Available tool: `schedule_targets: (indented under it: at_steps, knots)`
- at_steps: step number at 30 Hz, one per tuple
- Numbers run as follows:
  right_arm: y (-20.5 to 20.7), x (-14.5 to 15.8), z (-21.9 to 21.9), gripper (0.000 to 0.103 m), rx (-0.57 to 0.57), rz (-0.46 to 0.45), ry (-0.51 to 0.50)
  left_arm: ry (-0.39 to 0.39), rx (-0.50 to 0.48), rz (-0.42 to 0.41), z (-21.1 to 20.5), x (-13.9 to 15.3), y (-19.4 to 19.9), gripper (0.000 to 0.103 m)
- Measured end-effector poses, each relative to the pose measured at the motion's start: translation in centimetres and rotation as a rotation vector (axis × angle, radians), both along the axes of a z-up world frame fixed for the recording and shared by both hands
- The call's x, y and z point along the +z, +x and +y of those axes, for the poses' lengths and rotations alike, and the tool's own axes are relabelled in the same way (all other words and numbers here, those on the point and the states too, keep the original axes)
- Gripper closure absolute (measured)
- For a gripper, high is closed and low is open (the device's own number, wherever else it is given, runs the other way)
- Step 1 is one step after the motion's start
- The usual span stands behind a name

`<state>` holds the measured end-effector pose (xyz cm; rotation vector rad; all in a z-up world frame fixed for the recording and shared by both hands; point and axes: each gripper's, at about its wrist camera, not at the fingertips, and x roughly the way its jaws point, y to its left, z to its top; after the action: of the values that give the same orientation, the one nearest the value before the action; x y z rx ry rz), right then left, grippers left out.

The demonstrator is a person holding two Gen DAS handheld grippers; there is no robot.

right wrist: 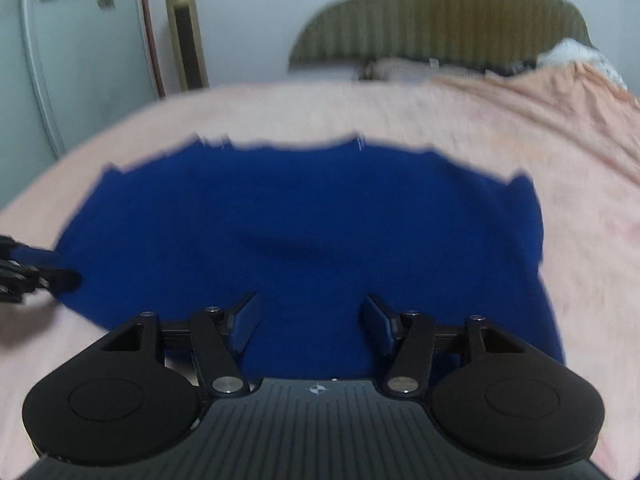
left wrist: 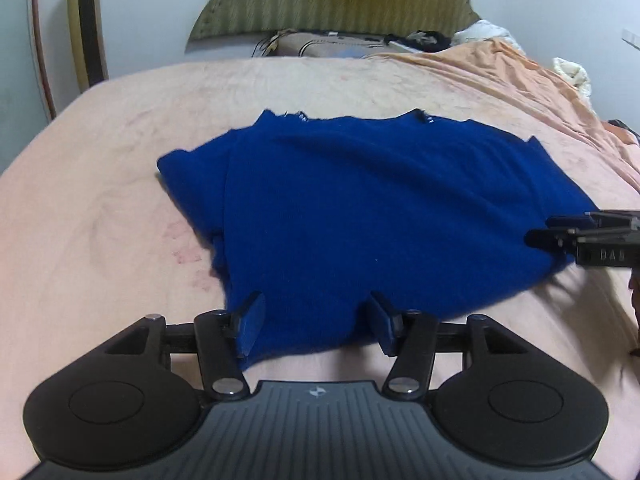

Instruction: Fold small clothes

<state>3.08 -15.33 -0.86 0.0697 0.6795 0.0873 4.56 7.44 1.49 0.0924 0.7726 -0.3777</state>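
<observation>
The left hand-held gripper (left wrist: pixel 312 322) hovers with its jaws parted at the near hem of the blue garment (left wrist: pixel 360 208), cloth lying between the pads but not pinched. The right hand-held gripper (right wrist: pixel 310 324) is likewise released, over the same garment's near edge. The garment lies partly folded in the middle of the bed (left wrist: pixel 100 200), on a pink sheet. The risk, as I judge it: the knit looks soft, so a one-sided grab could drag the folded layers askew. Beyond stand the padded headboard (left wrist: pixel 340 0) and a rumpled orange blanket (left wrist: pixel 520 80); nothing blocks the garment.
</observation>
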Motion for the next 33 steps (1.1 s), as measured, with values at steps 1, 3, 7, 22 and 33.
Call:
schedule_targets:
  at_steps: [1, 3, 7, 22, 33]
  knots:
    - [-0.4, 0.1, -0.1, 0.041, -0.010, -0.009, 0.002, -0.002, 0.007, -0.007, 0.2, 0.4, -0.1, 0.046]
    - [-0.7, 1.1, -0.3, 0.040, -0.023, -0.026, 0.019, -0.008, 0.034, -0.027, 0.2, 1.2, 0.1, 0.041]
    - [0.1, 2.4, 0.5, 0.040, 0.008, -0.088, 0.027, -0.018, 0.083, -0.033, -0.1, 1.7, 1.4, 0.040]
    - [1.2, 1.6, 5.2, 0.033, 0.014, -0.085, -0.084, 0.036, 0.129, 0.007, 0.4, 0.6, 2.2, 0.030]
    - [1.8, -0.7, 6.2, 0.004, 0.019, -0.051, -0.125, 0.069, 0.153, -0.011, 0.4, -0.5, 2.1, 0.019]
